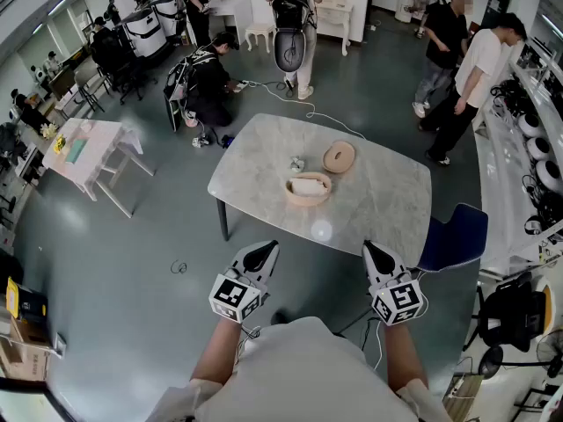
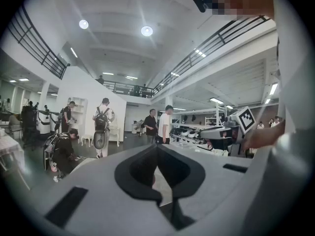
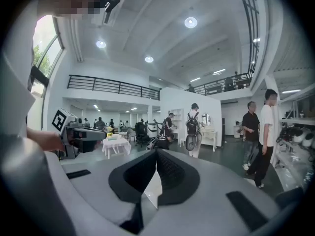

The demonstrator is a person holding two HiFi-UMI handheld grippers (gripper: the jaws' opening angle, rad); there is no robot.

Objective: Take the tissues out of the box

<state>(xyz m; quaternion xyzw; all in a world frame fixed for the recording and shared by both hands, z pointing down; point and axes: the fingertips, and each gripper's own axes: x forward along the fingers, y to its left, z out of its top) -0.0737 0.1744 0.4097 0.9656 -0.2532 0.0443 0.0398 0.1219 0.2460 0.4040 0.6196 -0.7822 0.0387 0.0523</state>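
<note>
A round beige tissue box stands open in the middle of the marble table, with white tissue showing inside. Its lid lies flat just behind it to the right, and a small pale object sits to the left of the lid. My left gripper and right gripper hover side by side over the floor, short of the table's near edge and well apart from the box. In the left gripper view the jaws meet with nothing between them. The right gripper is likewise shut and empty.
A blue chair stands at the table's right near corner. Several people stand or crouch beyond the table's far side. A white side table stands at the left, and shelves of equipment line the right wall.
</note>
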